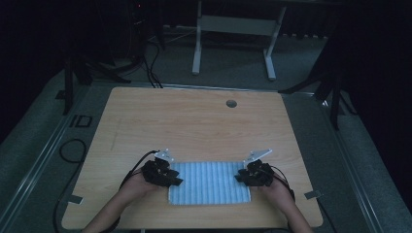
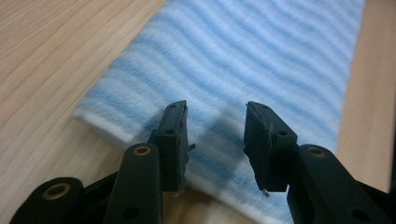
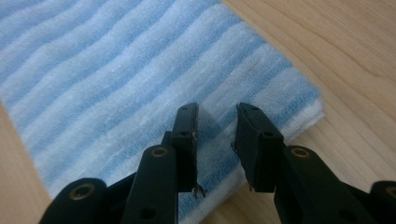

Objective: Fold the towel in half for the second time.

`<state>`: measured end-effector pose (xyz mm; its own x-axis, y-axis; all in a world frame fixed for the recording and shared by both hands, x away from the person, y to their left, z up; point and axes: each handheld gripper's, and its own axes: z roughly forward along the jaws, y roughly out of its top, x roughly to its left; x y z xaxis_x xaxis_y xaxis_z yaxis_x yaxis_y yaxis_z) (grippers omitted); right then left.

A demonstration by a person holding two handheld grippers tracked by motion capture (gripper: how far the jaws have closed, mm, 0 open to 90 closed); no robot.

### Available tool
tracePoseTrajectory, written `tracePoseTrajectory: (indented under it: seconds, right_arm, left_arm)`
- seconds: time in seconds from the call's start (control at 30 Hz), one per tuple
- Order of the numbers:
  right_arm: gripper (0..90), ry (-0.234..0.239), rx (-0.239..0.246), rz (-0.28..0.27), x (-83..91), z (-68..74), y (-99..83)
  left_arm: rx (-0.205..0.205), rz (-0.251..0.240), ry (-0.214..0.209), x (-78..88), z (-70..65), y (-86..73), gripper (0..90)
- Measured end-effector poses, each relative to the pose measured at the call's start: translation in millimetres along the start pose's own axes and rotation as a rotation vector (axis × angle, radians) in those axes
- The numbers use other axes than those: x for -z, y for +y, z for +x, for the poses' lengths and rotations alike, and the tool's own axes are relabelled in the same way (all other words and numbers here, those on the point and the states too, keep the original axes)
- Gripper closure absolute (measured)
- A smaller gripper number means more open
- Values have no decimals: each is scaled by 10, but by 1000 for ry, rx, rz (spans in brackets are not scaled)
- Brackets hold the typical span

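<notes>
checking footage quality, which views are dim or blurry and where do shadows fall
High view: dim overall, surroundings nearly black, the light wooden table evenly lit without glare. Left gripper view: bright, the blue-and-white striped towel soft at the far end, a tool shadow between the jaws. Right gripper view: bright, fairly sharp, faint shadow by the jaws.

The left black two-jaw gripper and the right black two-jaw gripper share flat, frayed rubber-like pads, brass-ringed pivot holes and small screws. Each carries a grey three-cornered plate and black cable. The forearms seem unsleeved, though dimly lit.
</notes>
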<state>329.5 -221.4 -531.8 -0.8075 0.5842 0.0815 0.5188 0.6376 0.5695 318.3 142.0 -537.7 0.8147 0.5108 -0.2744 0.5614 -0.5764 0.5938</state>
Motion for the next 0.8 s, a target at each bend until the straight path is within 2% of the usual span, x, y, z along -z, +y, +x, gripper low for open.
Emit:
tracePoseTrajectory:
  seconds: [0.17,0.3,0.47,0.57,0.63,0.8]
  right_arm:
    - [686,-5,-10,-3,-33,-58,55]
    - [684,-9,-6,-1,-101,-104,153]
    - [677,9,-22,-5,-199,-212,296]
    - [668,19,-27,-7,-233,-247,348]
    - [665,14,-29,-10,-291,-289,434]
    - [661,5,-32,-3,-406,-376,622]
  left_arm:
    - [26,-13,6,-3,64,-3,603]
    - [34,-17,57,9,151,29,603]
    - [61,-25,80,38,324,62,603]
    - [66,-30,97,45,379,75,603]
    - [64,-18,122,62,462,115,603]
    - [62,6,155,94,613,184,602]
